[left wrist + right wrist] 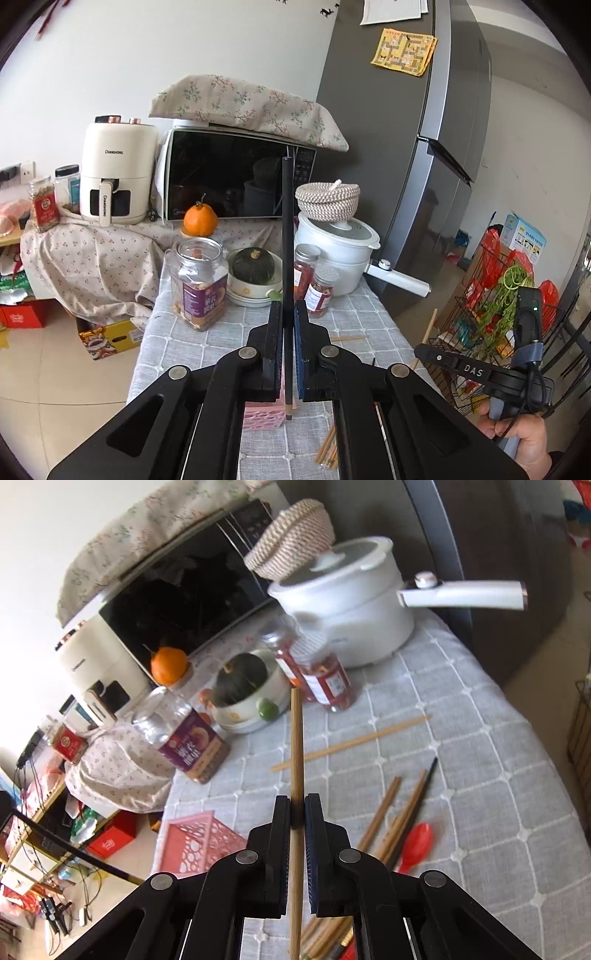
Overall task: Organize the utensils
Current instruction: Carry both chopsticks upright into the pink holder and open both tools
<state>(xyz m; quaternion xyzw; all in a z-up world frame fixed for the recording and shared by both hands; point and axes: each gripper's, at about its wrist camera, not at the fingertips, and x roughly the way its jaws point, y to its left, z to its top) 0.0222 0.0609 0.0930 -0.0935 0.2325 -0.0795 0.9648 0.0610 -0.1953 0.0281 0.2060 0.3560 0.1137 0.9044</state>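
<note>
My left gripper [287, 308] is shut on a black chopstick [287, 229] that stands upright, its lower tip just above a pink perforated basket [264, 417] on the grey quilted tablecloth [229, 332]. My right gripper [296, 801] is shut on a bamboo chopstick [296, 738], held above the table. The pink basket [192, 843] lies to its lower left. Several bamboo chopsticks [391, 819], a black chopstick [424, 786] and a red spoon [415, 843] lie on the cloth to its right. One bamboo chopstick [351, 744] lies apart, farther back.
At the table's back stand a nut jar [199, 284], a bowl with a green squash [253, 275], two red-filled jars [314, 284] and a white pot [338, 251] with a long handle. Microwave [236, 177], air fryer [114, 173] and fridge [388, 147] stand behind. A wire rack [491, 314] is at right.
</note>
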